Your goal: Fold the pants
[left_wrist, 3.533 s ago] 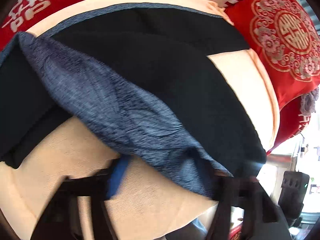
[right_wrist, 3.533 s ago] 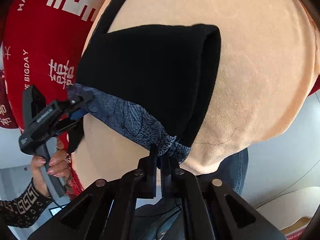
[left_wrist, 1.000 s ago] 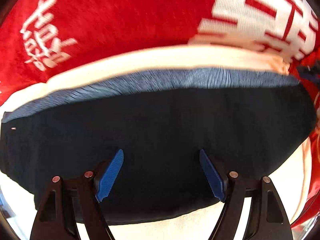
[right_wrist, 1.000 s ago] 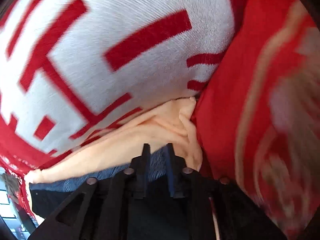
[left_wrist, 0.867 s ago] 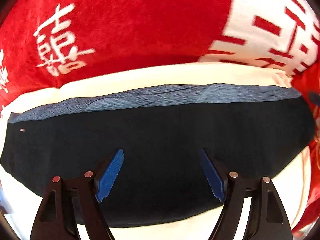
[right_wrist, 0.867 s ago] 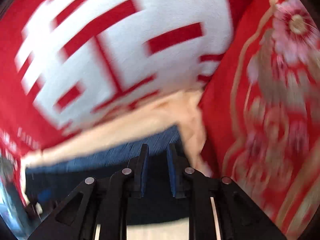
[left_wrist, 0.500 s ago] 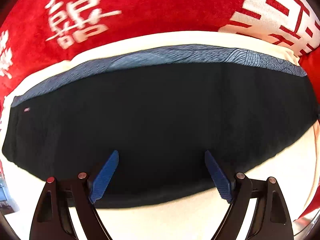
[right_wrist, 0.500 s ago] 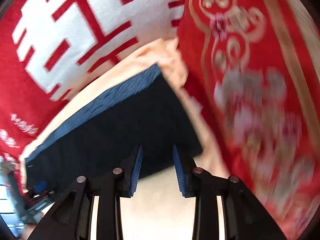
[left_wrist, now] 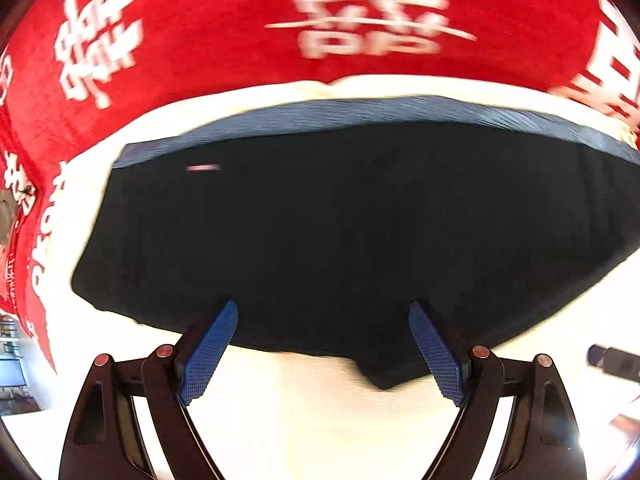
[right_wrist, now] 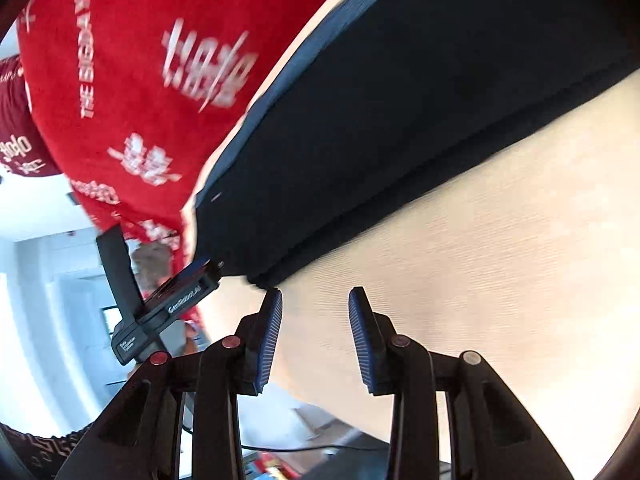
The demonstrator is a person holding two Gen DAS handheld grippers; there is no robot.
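The dark navy pants [left_wrist: 340, 208] lie folded flat on a cream cloth [left_wrist: 320, 420], with a blue-grey band [left_wrist: 360, 114] along their far edge. My left gripper [left_wrist: 322, 306] hangs open over the pants' near edge, its blue pads [left_wrist: 208, 352] wide apart and holding nothing. My right gripper [right_wrist: 317, 292] is open over the bare cream cloth [right_wrist: 500, 240], just short of the pants' [right_wrist: 400, 112] near left corner, with nothing between its pads. The left gripper's body [right_wrist: 168, 308] shows beside that corner in the right wrist view.
A red blanket with white lettering [left_wrist: 240, 20] lies beyond the cream cloth and runs off to the left [right_wrist: 132, 80]. The cloth's near edge drops off below my right gripper, with floor clutter beneath. A patterned sleeve shows at the lower left of the right wrist view.
Both grippers drew back from the pants' far edge toward the near edge. The right gripper's jaws widened and left the fabric, and it swung toward the left corner. The pants now lie flat.
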